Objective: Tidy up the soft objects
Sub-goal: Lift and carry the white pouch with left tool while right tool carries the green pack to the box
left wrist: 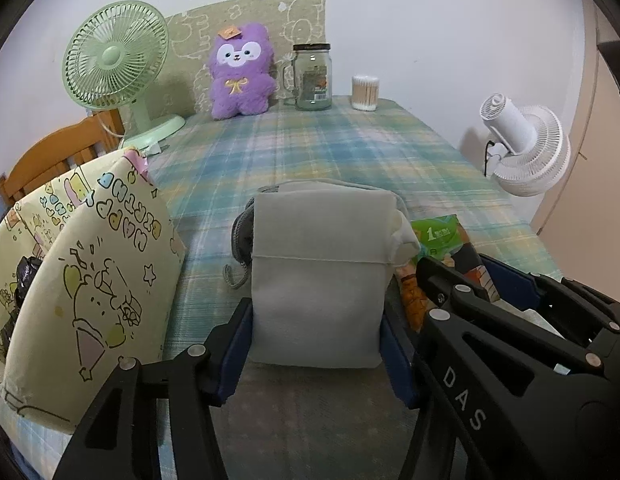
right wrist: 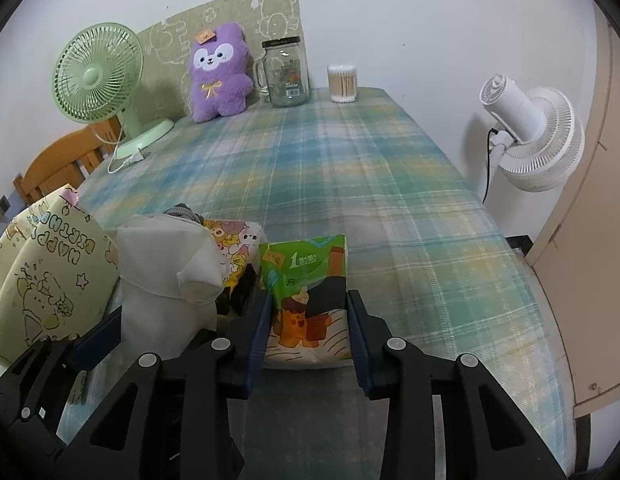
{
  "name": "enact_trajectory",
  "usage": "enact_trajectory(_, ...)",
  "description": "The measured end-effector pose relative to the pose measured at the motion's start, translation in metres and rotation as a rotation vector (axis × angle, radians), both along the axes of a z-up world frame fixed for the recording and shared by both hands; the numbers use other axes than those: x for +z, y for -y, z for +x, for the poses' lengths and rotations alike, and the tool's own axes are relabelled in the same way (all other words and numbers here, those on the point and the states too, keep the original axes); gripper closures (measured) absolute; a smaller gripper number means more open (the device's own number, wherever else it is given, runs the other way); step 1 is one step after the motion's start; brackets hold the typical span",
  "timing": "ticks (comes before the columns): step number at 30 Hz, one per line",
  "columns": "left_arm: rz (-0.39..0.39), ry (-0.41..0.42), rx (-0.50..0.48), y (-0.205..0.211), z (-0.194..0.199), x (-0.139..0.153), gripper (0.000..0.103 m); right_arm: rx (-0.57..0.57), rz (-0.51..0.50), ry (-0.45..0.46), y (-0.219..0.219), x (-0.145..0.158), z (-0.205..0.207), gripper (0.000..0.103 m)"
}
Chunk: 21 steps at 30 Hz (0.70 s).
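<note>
My left gripper (left wrist: 316,340) is shut on a folded beige cloth bundle (left wrist: 320,272), which also shows in the right wrist view (right wrist: 166,276). A grey knitted item (left wrist: 242,236) pokes out behind it. My right gripper (right wrist: 308,332) is shut on a green tissue pack (right wrist: 306,288) with a cartoon print; the pack also shows in the left wrist view (left wrist: 438,236). A cartoon-printed soft pack (right wrist: 234,248) lies between the bundle and the tissue pack. A yellow "Happy Birthday" bag (left wrist: 82,280) stands at the left. A purple plush toy (left wrist: 240,76) sits at the back.
On the plaid tablecloth (right wrist: 370,184) at the back stand a green desk fan (left wrist: 118,64), a glass jar (left wrist: 312,78) and a cotton swab tub (left wrist: 365,93). A white fan (right wrist: 530,136) hangs off the right edge. A wooden chair (left wrist: 50,156) is at the left.
</note>
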<state>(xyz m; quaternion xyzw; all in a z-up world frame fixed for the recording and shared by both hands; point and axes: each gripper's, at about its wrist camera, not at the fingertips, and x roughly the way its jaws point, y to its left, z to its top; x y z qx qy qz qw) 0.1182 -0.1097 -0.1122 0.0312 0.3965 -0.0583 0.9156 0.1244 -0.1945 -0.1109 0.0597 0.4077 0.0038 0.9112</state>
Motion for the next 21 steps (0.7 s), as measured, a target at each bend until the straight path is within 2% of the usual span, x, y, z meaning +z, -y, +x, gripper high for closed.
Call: enact_trajectory(21, -0.02, 0.081, -0.032, 0.004, -0.023, 0.04, 0.043, -0.015, -0.008, 0.09, 0.005, 0.044, -0.028, 0.064)
